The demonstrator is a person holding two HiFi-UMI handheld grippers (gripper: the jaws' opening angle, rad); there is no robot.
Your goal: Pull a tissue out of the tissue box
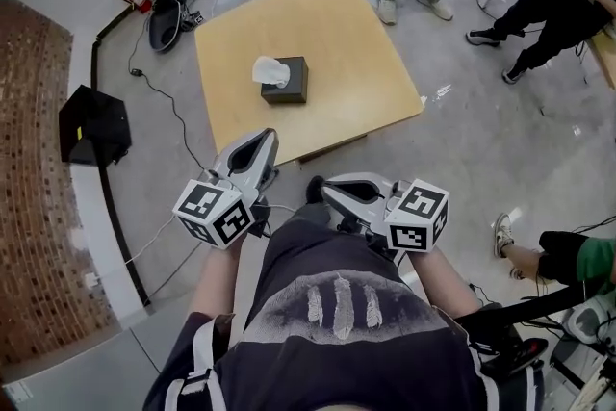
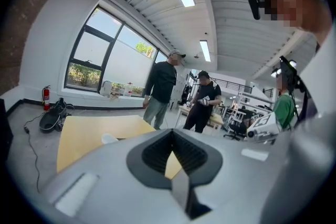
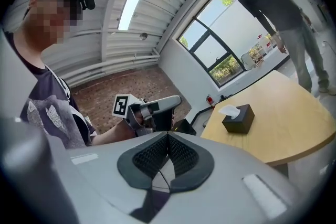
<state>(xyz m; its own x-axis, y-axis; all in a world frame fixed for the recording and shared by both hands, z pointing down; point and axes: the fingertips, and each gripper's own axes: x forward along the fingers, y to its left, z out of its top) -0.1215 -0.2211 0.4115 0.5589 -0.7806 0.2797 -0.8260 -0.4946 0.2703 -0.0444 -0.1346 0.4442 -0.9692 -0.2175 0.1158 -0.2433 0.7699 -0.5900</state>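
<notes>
Fingers (image 2: 157, 153) of the left gripper (image 1: 260, 141) are clenched on nothing, and the right gripper (image 1: 327, 191) is the same. Both hang short of the worktop (image 1: 337, 34), so I judge the reach not begun. Next, open one pair and pinch the tissue (image 1: 270, 69). It stands up from the tissue box (image 1: 289, 87) mid-worktop, leaning left in the head view. The box looks near-square, so no long axis is clear.

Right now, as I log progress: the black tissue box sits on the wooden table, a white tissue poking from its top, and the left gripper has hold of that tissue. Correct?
Not quite. The left gripper holds nothing: its jaws are shut and empty, well short of the box, as the head view shows. The black tissue box and its white tissue are as you say.
</notes>
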